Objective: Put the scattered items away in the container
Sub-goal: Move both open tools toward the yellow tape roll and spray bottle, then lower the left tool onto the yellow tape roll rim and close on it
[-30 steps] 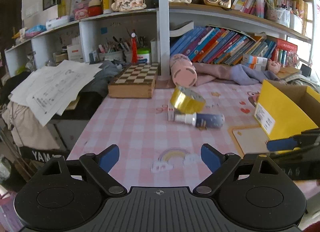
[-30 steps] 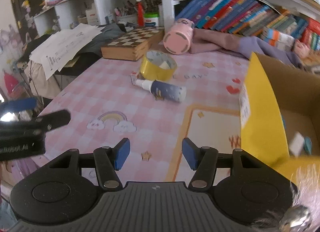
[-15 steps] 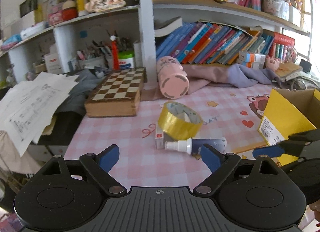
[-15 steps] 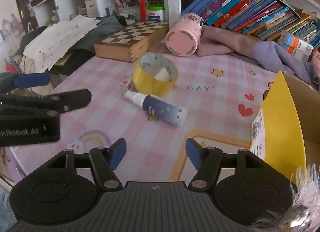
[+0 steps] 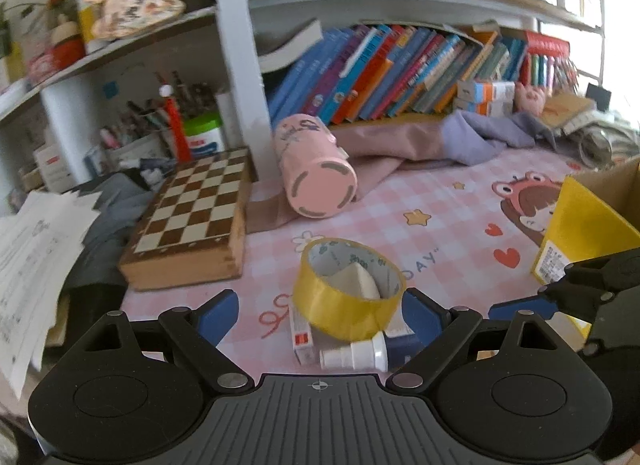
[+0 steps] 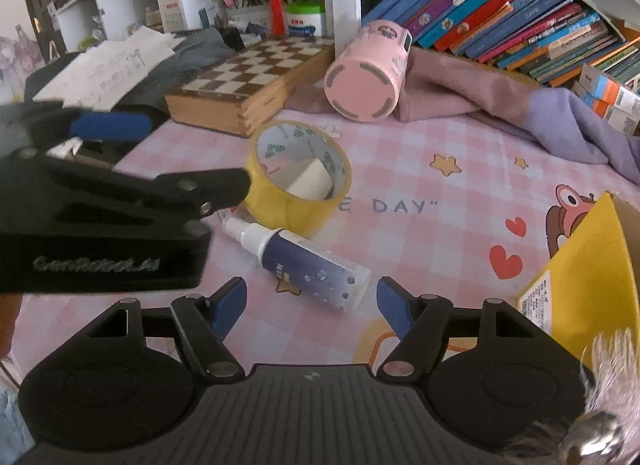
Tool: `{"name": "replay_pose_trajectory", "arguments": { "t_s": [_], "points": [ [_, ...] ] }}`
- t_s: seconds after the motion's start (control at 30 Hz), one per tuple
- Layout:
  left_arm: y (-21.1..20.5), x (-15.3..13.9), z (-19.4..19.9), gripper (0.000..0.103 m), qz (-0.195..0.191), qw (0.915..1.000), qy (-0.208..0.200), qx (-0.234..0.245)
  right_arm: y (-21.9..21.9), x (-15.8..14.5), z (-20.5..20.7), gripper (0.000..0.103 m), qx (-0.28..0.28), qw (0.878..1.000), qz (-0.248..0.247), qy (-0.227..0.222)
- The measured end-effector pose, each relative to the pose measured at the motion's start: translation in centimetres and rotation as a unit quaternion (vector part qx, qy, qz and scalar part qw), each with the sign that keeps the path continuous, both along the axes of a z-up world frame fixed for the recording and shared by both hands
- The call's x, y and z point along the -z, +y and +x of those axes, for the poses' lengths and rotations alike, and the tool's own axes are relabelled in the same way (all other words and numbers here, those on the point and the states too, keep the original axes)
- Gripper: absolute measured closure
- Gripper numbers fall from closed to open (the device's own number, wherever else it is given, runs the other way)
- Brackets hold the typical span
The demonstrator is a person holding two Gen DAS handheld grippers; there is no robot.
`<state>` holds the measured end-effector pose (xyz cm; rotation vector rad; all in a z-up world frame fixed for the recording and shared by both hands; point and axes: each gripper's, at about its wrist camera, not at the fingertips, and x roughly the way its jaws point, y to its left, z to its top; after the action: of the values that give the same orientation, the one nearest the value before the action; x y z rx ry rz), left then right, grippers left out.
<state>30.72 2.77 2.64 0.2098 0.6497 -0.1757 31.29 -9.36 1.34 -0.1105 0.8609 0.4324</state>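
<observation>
On the pink checked table [image 6: 460, 233] we see the yellow cardboard box [image 6: 592, 269] at the right edge, flap up, a printed label on its outer face too small to read; its inside is hidden from us. The yellow tape roll [image 6: 298, 179] rests tilted, its open core facing up, with a pale wedge-shaped piece [image 6: 312, 183] lying inside it. Touching its near side lies the spray bottle [image 6: 298, 261], dark blue with a white cap; its long axis runs from the cap at far left to the base at near right. A small red-and-white carton [image 5: 302, 339] lies under the roll. The table print reads "DAY". Our left tongs [image 5: 320, 315] stand spread wide, the roll between the pads and not pressed; "GenRobot.AI" is written on their side. Our right tongs [image 6: 312, 301] are opening just short of the bottle's base, pinching nothing.
</observation>
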Motion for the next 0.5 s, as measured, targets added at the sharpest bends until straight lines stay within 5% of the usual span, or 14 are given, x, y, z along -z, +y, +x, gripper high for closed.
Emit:
{"name": "replay_pose_trajectory", "arguments": {
  "t_s": [0.5],
  "points": [
    [-2.9,2.9,6.7,0.004,0.031,0.9960,0.049,0.068,0.0,1.3,1.7,0.029,-0.004,1.000,-0.004,0.023]
  ]
}}
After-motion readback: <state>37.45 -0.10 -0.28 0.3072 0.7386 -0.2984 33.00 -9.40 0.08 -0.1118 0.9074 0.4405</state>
